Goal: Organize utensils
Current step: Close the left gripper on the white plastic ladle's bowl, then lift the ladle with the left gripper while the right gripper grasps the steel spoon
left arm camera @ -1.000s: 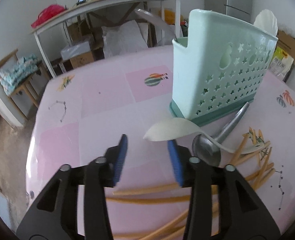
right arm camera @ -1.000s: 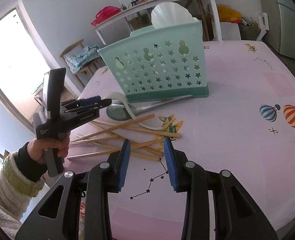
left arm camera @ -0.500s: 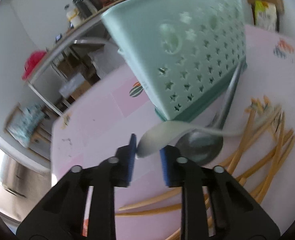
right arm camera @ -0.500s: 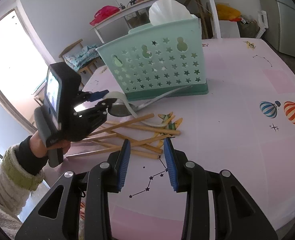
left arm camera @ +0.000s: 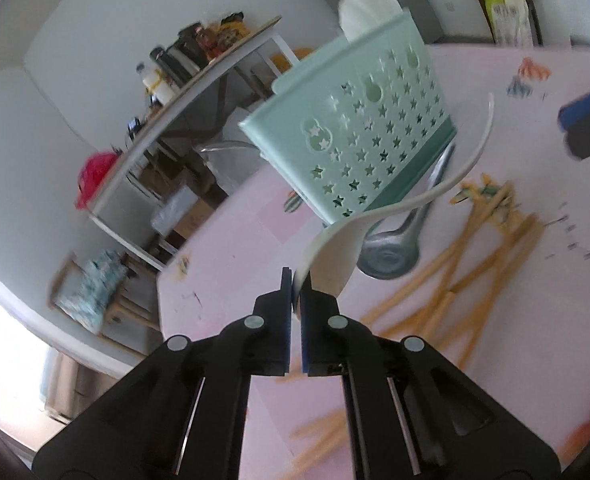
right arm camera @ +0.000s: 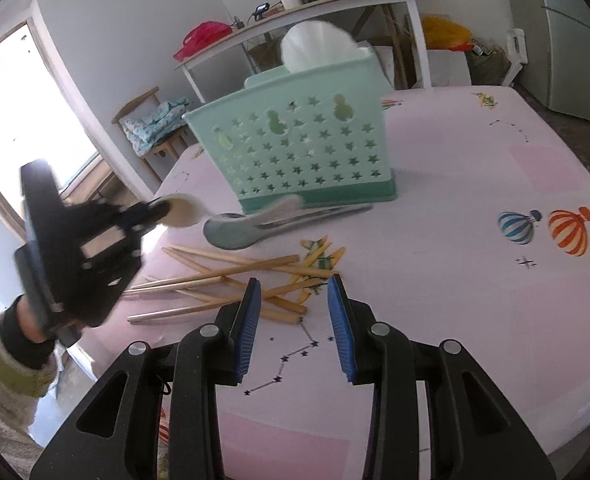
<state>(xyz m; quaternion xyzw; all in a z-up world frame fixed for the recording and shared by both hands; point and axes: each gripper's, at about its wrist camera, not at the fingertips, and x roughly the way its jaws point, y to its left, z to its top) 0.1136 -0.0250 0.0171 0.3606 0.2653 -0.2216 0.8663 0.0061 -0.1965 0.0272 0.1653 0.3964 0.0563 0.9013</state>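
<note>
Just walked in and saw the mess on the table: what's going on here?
A person is sorting utensils with two handheld grippers. The left gripper is shut on the bowl of a white spoon. The right gripper is open above scattered chopsticks, holding nothing. A metal ladle lies against the green holder, which already has another white spoon in it.

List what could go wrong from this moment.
1. The left claw pinches only the rim of the white spoon's bowl; the long curved handle could lever it loose.
2. That handle points toward the holder; swinging it may knock the holder, which already holds another white utensil.
3. The spoon sits just above the metal ladle and may drag it into the chopsticks.
</note>
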